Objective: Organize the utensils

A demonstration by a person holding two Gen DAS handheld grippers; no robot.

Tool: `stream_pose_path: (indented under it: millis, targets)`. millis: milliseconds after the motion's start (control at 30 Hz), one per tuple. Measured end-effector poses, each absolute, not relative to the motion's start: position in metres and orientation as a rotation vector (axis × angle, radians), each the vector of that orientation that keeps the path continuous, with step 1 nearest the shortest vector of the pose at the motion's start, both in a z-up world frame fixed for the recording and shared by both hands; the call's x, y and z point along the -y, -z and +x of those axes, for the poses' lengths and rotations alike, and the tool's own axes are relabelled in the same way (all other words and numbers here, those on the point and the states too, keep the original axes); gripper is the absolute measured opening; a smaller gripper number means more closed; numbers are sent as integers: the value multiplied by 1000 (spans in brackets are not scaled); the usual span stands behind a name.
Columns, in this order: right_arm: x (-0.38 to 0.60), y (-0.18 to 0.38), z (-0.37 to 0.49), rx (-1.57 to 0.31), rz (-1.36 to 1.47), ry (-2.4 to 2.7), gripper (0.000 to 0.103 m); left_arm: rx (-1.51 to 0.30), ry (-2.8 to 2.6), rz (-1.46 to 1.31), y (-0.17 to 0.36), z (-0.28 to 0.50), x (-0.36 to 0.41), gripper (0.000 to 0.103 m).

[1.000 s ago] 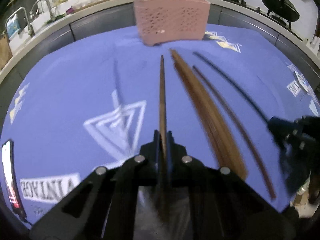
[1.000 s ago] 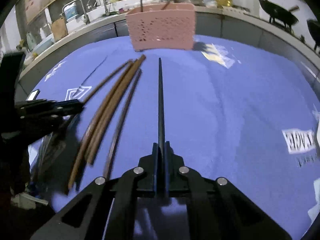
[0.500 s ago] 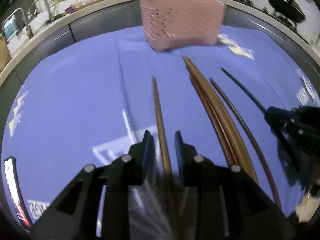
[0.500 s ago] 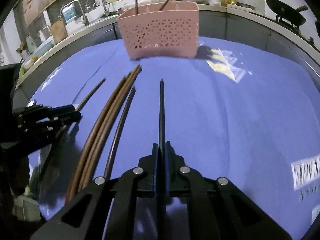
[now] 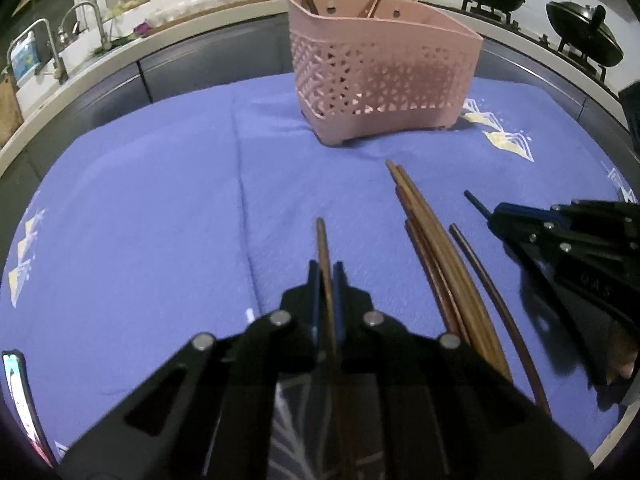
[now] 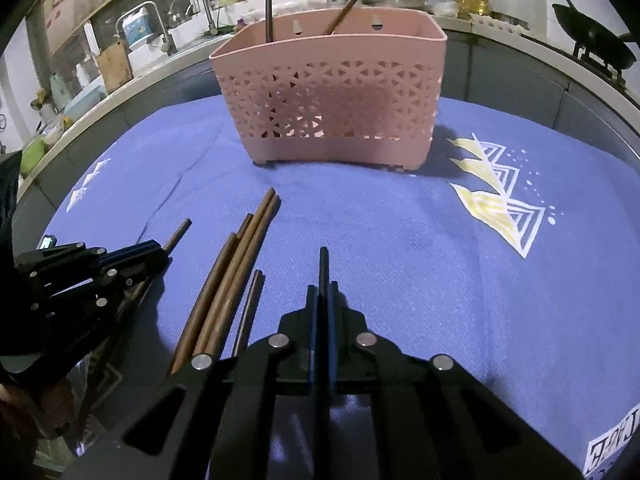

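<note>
On the blue cloth that covers the tabletop, a pink basket stands at the far side, with two sticks already leaning inside it. Nearer, a bundle of brown chopsticks lies loose on the cloth, and one thinner dark stick lies just to its right.

The left claw is closed on a brown chopstick, whose tip juts out ahead of the pads toward the basket; its jaws have just been closing again after a brief loosening, and the stick is pinched between them. The right claw is clamped on a black chopstick, which likewise points at the basket. In the right wrist view the left claw is seen at the left, beside the loose bundle.

The step in hand is judged to be the carrying of one stick in each claw toward the basket, with the loose ones left for later. For the next move, each claw would need to be lifted above the rim, and the stick tipped more upright, so that its end drops inside the basket and is not caught on the wall. Only then should the jaws be let go.
</note>
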State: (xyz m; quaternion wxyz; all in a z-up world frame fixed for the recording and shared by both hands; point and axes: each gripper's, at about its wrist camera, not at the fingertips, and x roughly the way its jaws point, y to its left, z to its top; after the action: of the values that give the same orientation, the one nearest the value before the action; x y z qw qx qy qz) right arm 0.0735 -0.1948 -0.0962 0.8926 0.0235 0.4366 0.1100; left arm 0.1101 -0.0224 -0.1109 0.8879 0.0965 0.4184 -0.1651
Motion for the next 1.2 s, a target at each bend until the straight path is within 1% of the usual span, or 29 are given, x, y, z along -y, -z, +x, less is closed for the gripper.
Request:
stream_pose_path:
  millis: [400,1200]
  targets:
    - [194,98,71,-877,69,-202,5,-819,318,183,115,102,22,6]
    - [194,98,70,-872,87,-189,5,-820,338,152,115,103,17,6]
